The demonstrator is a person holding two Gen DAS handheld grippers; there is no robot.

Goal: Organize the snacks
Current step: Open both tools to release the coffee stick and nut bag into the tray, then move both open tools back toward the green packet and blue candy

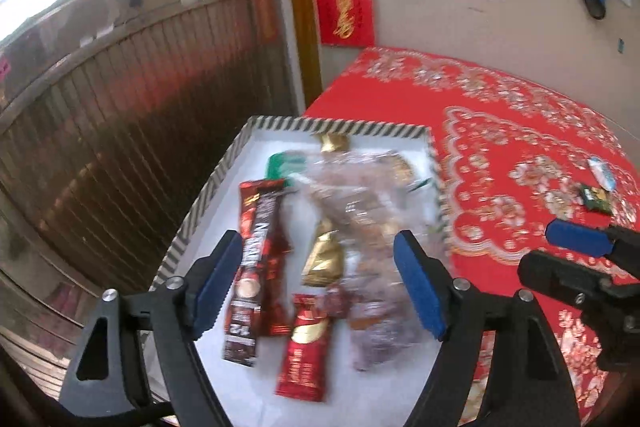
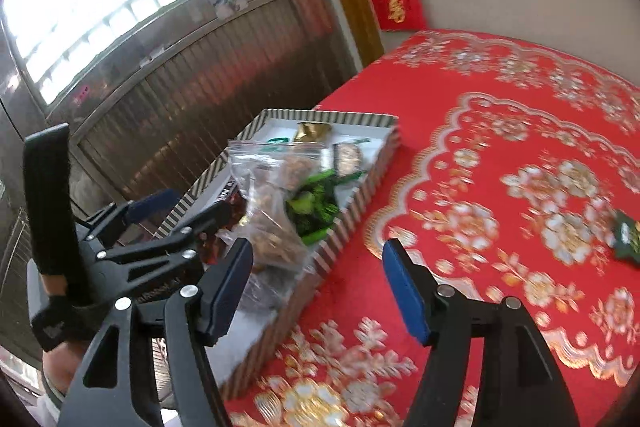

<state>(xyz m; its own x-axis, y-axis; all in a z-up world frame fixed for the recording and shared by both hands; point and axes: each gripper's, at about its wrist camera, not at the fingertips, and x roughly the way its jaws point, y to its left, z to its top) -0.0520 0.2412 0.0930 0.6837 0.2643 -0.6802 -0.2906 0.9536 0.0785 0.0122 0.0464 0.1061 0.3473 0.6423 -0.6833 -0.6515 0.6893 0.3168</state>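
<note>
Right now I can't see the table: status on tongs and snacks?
Both tongs open, left and right, nothing held. Snack bag and sachets in striped tray. Green packet loose on tablecloth.

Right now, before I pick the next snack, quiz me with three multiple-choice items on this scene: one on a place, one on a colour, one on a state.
1. Where does the clear zip bag of snacks lie?
A. inside the striped box
B. on the cloth beside the box
C. in the right gripper

2. What colour is the tablecloth?
A. blue with white dots
B. red with gold and white flowers
C. plain green

3. How does the left gripper stand?
A. shut on a red stick pack
B. shut on the zip bag
C. open, holding nothing

Answers:
1 A: the bag rests among other packets within the box's striped walls.
2 B: both views show red cloth with a floral print.
3 C: its blue pads stand wide apart above the box, pressing on nothing; the red stick pack lies flat below.
</note>
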